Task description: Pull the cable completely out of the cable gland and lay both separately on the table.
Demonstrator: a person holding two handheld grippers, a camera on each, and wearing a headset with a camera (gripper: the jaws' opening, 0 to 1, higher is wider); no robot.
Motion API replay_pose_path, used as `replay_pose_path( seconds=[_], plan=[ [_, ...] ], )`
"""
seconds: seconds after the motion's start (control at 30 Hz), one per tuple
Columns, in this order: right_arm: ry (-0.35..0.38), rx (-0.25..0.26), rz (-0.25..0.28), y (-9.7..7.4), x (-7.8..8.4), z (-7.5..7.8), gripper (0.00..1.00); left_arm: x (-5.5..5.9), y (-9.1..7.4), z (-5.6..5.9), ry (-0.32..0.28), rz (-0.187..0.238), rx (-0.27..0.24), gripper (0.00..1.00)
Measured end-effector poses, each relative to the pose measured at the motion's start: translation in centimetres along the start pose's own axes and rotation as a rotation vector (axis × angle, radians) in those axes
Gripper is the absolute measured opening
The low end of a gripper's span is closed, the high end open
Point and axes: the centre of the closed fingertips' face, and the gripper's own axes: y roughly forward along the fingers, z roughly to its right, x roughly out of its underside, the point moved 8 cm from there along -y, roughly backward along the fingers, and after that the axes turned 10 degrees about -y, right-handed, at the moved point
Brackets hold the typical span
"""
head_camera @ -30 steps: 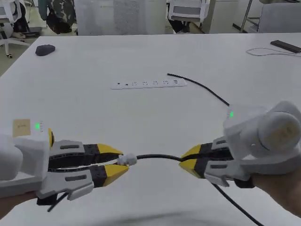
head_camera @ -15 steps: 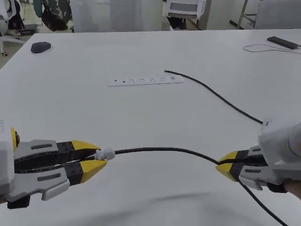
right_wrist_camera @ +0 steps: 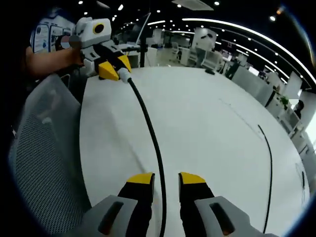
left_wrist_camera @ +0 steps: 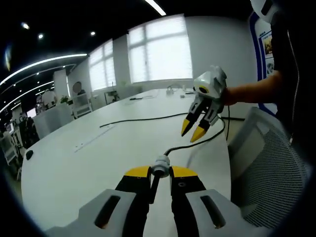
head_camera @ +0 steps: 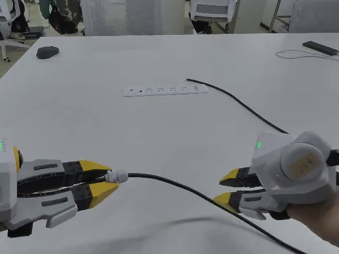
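My left gripper (head_camera: 110, 179) is at the lower left of the head view, shut on the white cable gland (head_camera: 116, 175). The gland (left_wrist_camera: 160, 164) sits at the tips of that gripper (left_wrist_camera: 160, 173). The black cable (head_camera: 175, 183) leaves the gland and runs right across the white table (head_camera: 159, 132). My right gripper (head_camera: 226, 188) is open, one jaw on each side of the cable without pinching it. In the right gripper view the cable (right_wrist_camera: 148, 123) passes through the gap of the open gripper (right_wrist_camera: 165, 178) and leads up to the left gripper (right_wrist_camera: 118, 73).
A white power strip (head_camera: 164, 90) lies mid-table, and a black cable stretch (head_camera: 238, 103) runs from it toward the right gripper. A dark mouse (head_camera: 47, 52) sits far left. A dark flat device (head_camera: 320, 47) and a thin white cord (head_camera: 296, 53) lie far right. Office chairs stand beyond the far edge.
The grippers first drew apart with the cable taut between them. Since then the right gripper has opened and moved back left along the cable, which now sags. The left gripper keeps hold of the gland.
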Motion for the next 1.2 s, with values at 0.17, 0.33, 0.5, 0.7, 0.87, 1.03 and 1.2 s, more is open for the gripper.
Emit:
replay_pose_path(
  seconds=[0.17,0.33,0.5,0.7,0.87,1.03,1.2],
  plan=[
    [-0.167,-0.081,0.138,2.0,-6.0,-1.3,0.1,0.1,-0.6,0.4,0.014,-0.015,-0.002,0.15],
    [-0.3,-0.155,0.14,3.9,-9.6,-1.9,0.08,0.2,-1.2,0.7,0.036,-0.037,-0.005,0.15],
    [-0.316,-0.205,0.135,4.8,-10.4,-2.2,0.07,0.2,-1.5,0.8,0.039,-0.037,-0.016,0.15],
    [-0.34,-0.221,0.139,5.0,-10.7,-2.4,0.03,0.3,-1.4,0.8,0.031,-0.04,-0.017,0.15],
    [-0.358,-0.233,0.13,5.2,-10.8,-2.7,0.0,0.3,-1.3,0.8,0.028,-0.045,-0.012,0.15],
    [-0.335,-0.245,0.126,5.5,-10.8,-2.7,0.0,0.5,-1.4,0.7,0.024,-0.051,-0.013,0.15],
    [-0.353,-0.244,0.117,5.8,-11.0,-2.8,0.0,0.8,-2.2,0.4,0.019,-0.048,-0.032,0.15]
  ],
)
